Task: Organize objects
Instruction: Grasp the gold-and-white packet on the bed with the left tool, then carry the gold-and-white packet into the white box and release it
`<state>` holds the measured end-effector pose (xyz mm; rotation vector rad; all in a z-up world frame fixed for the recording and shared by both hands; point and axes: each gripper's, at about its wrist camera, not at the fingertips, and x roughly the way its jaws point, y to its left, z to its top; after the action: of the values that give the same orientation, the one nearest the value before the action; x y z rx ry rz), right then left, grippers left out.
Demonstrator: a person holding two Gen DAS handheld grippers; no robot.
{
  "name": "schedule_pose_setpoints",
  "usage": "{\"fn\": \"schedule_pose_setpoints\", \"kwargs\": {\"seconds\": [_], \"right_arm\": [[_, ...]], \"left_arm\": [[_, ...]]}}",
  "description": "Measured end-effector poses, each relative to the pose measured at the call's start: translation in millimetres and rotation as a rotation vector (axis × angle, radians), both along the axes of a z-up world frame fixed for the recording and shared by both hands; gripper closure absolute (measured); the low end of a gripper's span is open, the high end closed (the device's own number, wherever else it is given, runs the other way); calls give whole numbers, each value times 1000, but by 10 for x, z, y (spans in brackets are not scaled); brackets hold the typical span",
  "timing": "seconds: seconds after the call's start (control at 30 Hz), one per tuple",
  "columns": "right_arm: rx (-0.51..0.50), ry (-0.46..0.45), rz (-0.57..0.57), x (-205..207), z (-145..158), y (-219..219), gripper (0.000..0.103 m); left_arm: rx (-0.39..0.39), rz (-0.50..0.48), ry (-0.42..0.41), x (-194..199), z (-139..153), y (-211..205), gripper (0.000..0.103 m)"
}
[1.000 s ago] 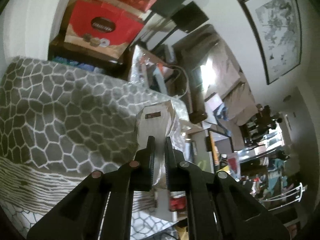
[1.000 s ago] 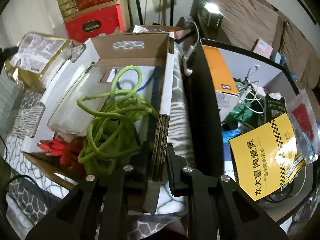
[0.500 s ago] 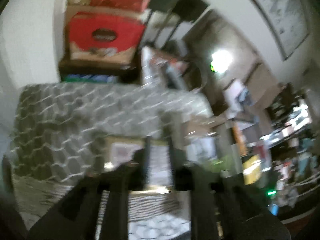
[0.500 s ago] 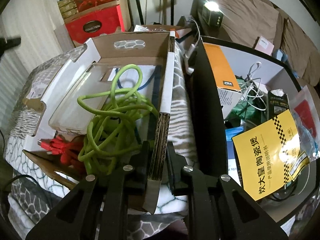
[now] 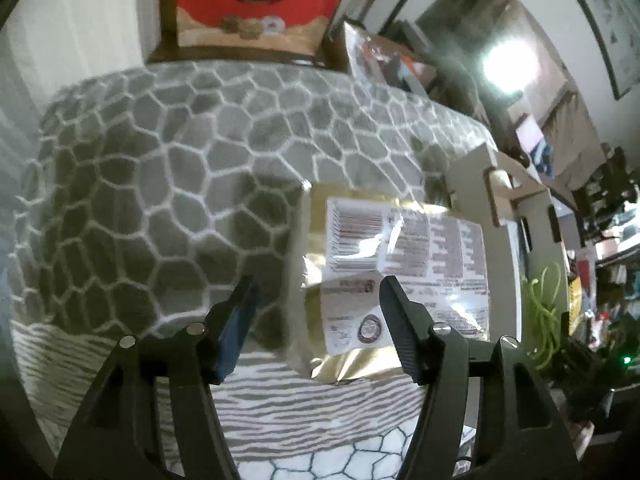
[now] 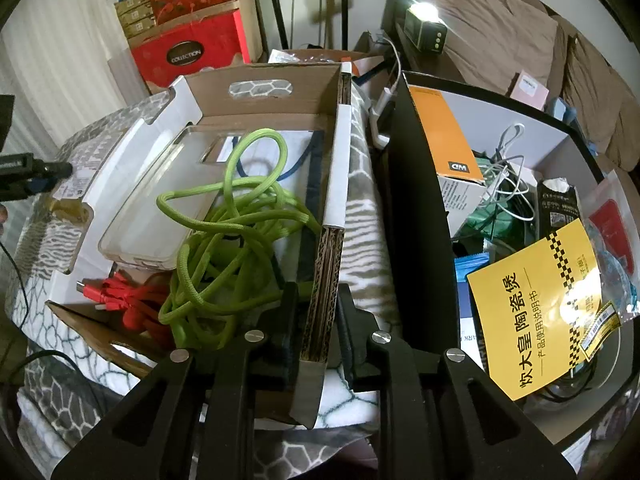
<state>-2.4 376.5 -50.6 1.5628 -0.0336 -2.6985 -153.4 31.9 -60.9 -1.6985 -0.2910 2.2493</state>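
Observation:
A gold foil packet (image 5: 384, 272) with a white printed label lies on the grey patterned blanket (image 5: 168, 184), beside the cardboard box's white flap (image 5: 508, 216). My left gripper (image 5: 316, 320) is open just above the packet's near left corner, holding nothing. My right gripper (image 6: 318, 320) is shut on the right wall of the cardboard box (image 6: 332, 216). The box holds a green cord (image 6: 228, 232), a red cable (image 6: 128, 300) and a clear plastic tray (image 6: 160, 208). The packet's edge (image 6: 72, 196) shows left of the box in the right wrist view.
A black bin (image 6: 420, 208) to the right holds an orange box (image 6: 448, 136), white cables and a yellow booklet (image 6: 536, 312). Red gift boxes (image 5: 256, 4) are stacked behind the blanket. A sofa (image 6: 500, 32) with a lamp stands at the back right.
My left gripper swung down, set the gold packet on the blanket beside the box and opened. My right gripper has kept its hold on the box wall.

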Motion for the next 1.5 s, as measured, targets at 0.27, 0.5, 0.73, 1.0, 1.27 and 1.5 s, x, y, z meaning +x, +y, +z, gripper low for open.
{"fn": "schedule_pose_setpoints", "kwargs": {"seconds": [0.27, 0.5, 0.73, 1.0, 1.27, 1.5], "right_arm": [[-12, -4, 1, 6, -21, 28, 83], [-12, -3, 1, 16, -26, 24, 83], [-12, -3, 1, 20, -28, 29, 83], [-7, -4, 2, 24, -30, 30, 82], [-9, -6, 4, 29, -32, 37, 83], [-5, -10, 4, 24, -37, 32, 83]], "left_arm": [[67, -5, 14, 8, -47, 41, 72], [199, 51, 10, 10, 113, -91, 86], [372, 88, 33, -41, 499, -285, 86], [405, 63, 106, -63, 931, -135, 86], [418, 40, 67, -109, 846, 550, 86], [392, 2, 24, -79, 630, 1220, 86]]}}
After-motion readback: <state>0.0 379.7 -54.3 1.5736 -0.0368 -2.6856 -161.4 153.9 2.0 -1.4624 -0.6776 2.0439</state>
